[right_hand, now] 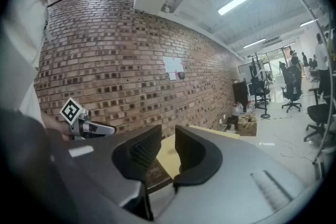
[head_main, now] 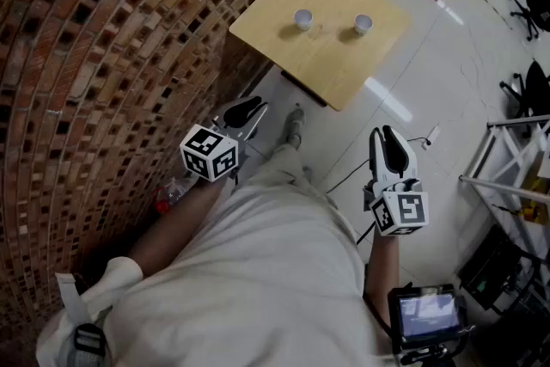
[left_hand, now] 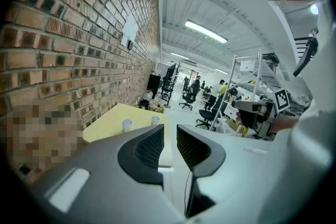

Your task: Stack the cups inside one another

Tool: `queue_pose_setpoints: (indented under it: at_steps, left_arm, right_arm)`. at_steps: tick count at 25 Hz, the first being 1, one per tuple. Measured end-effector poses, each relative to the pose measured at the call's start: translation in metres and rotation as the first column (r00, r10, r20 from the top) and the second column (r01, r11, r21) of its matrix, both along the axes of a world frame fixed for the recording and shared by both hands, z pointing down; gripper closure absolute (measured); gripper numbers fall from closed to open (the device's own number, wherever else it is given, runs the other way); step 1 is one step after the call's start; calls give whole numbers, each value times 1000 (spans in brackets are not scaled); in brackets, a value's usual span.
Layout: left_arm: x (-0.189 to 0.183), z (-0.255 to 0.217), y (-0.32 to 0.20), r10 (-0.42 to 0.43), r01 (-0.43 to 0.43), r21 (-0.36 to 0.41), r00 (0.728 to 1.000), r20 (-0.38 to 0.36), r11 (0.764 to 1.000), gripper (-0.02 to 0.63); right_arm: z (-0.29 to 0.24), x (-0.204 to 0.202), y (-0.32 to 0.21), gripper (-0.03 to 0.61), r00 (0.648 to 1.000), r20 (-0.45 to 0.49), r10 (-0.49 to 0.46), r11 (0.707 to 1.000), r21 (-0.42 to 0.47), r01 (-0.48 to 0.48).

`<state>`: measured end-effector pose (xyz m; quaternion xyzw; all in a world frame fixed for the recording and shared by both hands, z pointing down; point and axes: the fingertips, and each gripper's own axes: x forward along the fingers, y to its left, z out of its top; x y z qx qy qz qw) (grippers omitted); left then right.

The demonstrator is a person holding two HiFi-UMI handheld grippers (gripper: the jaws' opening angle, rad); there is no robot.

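Observation:
Two small white paper cups, one on the left (head_main: 302, 19) and one on the right (head_main: 363, 24), stand apart and upright on a light wooden table (head_main: 335, 64), some way ahead of me. The left gripper view shows the same cups (left_hand: 126, 124) (left_hand: 155, 120) far beyond the jaws. My left gripper (head_main: 243, 111) is held near my body by the brick wall, open, a narrow gap between its jaws and nothing in it. My right gripper (head_main: 391, 147) hovers over the floor to the right, also open and empty. In their own views the left gripper (left_hand: 169, 137) and right gripper (right_hand: 168, 148) point toward the table.
A brick wall (head_main: 94, 56) runs along the left, close to the table. A cable (head_main: 348, 176) lies on the white floor. A metal rack (head_main: 516, 159) and office chairs (head_main: 528, 9) stand at the right. A screen device (head_main: 425, 314) is by my right side.

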<state>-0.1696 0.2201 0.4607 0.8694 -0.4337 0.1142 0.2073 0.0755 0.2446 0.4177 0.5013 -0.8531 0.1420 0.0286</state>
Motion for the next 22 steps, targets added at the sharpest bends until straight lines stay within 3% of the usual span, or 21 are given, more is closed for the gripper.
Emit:
queue_pose_setpoints:
  at_steps: [10, 22]
  left_arm:
    - [-14, 19, -96, 69, -69, -12, 996, 64, 998, 505]
    - [-25, 65, -207, 177, -165, -72, 963, 203, 984, 463]
  right_arm:
    - [0, -18, -91, 503, 1000, -4, 30, 1000, -10, -30]
    - [11, -35, -193, 503, 998, -38, 47, 997, -67, -49]
